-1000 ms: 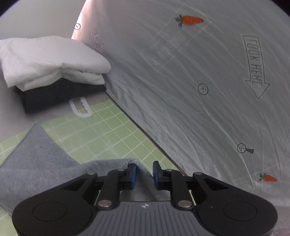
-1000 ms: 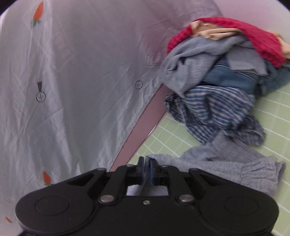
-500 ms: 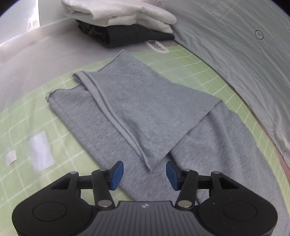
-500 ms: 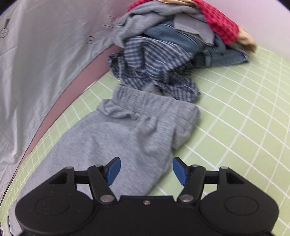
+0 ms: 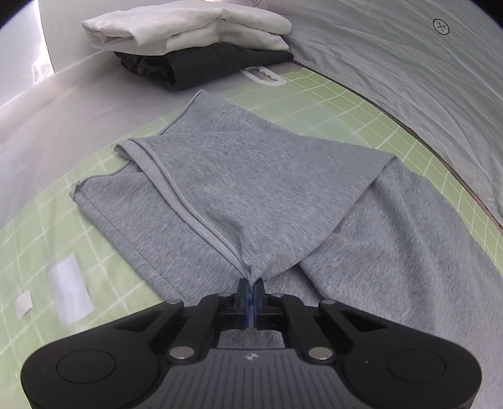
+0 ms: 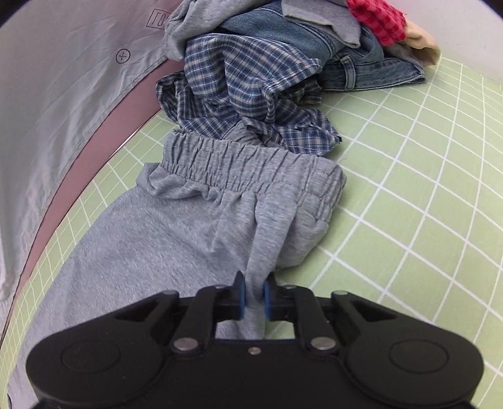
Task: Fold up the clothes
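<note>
Grey sweatpants [image 5: 257, 188] lie on the green grid mat [image 5: 37, 239], one leg folded across the other. My left gripper [image 5: 250, 291] is shut on the near corner of the folded leg's hem. In the right wrist view the elastic waistband [image 6: 245, 166] of the grey sweatpants [image 6: 163, 239] lies ahead, and my right gripper [image 6: 253, 294] is shut on a bunched fold of fabric just below the waistband's right end.
A folded stack, white garment [image 5: 188, 25] on a dark one [image 5: 207, 66], sits at the mat's far left. A heap of unfolded clothes, with a plaid shirt [image 6: 245, 91] and jeans [image 6: 361, 66], lies beyond the waistband. A grey printed sheet [image 5: 408, 72] runs along the far side.
Both grippers let go, dropped toward the sweatpants with fingers wide open, then closed on the fabric: left on the leg hem corner, right near the waistband.
</note>
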A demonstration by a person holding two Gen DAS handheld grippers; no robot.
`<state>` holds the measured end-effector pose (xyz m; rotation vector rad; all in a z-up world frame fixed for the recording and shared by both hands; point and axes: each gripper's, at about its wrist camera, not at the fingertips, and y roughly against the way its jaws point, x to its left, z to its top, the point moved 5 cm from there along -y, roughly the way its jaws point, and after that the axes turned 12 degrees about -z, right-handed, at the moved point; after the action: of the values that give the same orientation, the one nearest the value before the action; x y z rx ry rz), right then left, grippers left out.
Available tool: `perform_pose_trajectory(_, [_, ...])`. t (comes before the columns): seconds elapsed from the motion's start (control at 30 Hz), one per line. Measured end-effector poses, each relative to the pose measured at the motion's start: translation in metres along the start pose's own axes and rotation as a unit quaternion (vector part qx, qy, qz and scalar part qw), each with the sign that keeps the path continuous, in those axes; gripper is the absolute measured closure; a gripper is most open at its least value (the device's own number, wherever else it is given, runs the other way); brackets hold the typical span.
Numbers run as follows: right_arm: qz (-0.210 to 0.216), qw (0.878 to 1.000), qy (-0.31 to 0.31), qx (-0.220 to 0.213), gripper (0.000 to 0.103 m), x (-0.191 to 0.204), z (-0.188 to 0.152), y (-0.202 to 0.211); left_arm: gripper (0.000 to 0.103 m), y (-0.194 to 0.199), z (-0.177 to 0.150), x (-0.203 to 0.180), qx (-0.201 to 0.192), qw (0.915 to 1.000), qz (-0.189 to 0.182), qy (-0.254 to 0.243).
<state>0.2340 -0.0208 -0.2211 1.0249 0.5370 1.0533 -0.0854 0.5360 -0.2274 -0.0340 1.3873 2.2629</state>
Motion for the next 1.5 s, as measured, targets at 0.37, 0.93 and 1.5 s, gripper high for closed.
perform_pose_trajectory(0.37, [-0.030, 0.998, -0.015, -0.047, 0.099, -0.096, -0.009, 0.033, 0.101, 0.061, -0.051, 0.061, 0.010, 0.9996, -0.015, 0.023])
perform_pose_trajectory(0.93, [-0.067, 0.995, -0.020, -0.064, 0.097, -0.225, 0.006, 0.033, 0.101, 0.115, -0.060, 0.026, -0.025, 0.9950, -0.096, -0.005])
perform_pose_trajectory(1.5, [-0.108, 0.987, 0.003, -0.116, 0.079, -0.169, -0.003, 0.051, 0.055, 0.077, 0.078, -0.036, -0.122, 0.9858, -0.111, -0.030])
